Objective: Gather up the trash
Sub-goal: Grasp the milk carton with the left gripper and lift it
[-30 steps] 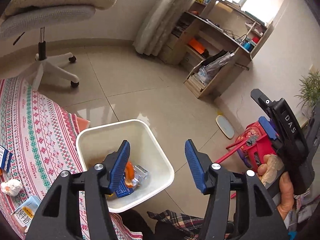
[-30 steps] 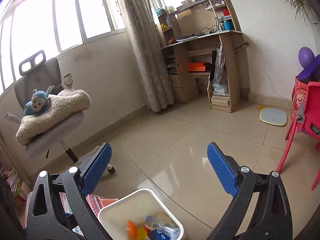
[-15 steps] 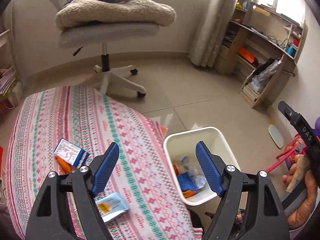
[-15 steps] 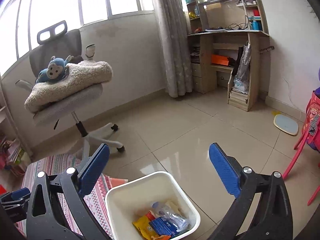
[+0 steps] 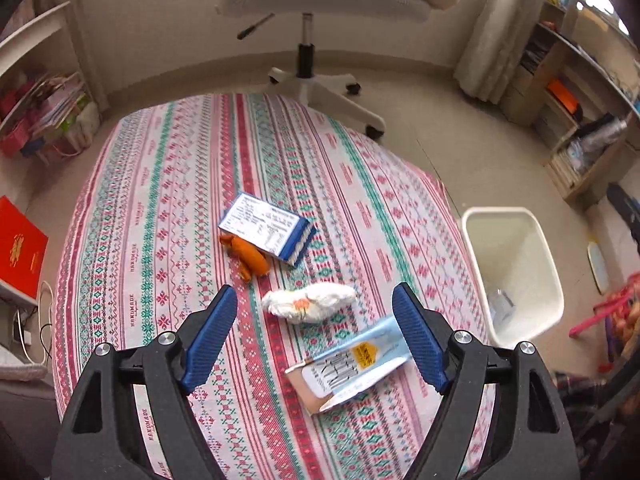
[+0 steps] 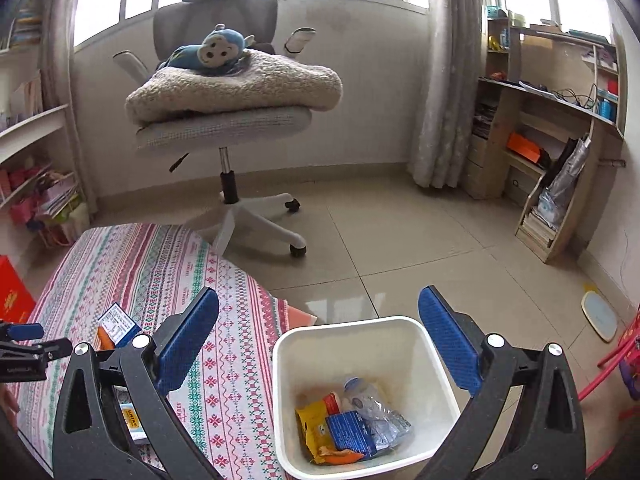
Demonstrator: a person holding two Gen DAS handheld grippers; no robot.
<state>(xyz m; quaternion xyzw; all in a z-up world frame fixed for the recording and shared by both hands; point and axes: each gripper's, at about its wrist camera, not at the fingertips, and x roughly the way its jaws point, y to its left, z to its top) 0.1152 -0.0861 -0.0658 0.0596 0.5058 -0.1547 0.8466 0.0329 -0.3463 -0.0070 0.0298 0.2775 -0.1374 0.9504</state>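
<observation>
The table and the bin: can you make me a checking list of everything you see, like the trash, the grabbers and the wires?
Surface: table under a striped patterned cloth.
Job's things: blue box, orange scrap, crumpled tissue and light blue packet on the cloth; white bin on the floor beside it, holding wrappers.
Clutter: red box left of the table.
Grippers: left gripper open above the tissue; right gripper open above the bin.
Cables: white cable by the red box.
Surroundings: office chair with blanket and toy monkey; desk shelves.
</observation>
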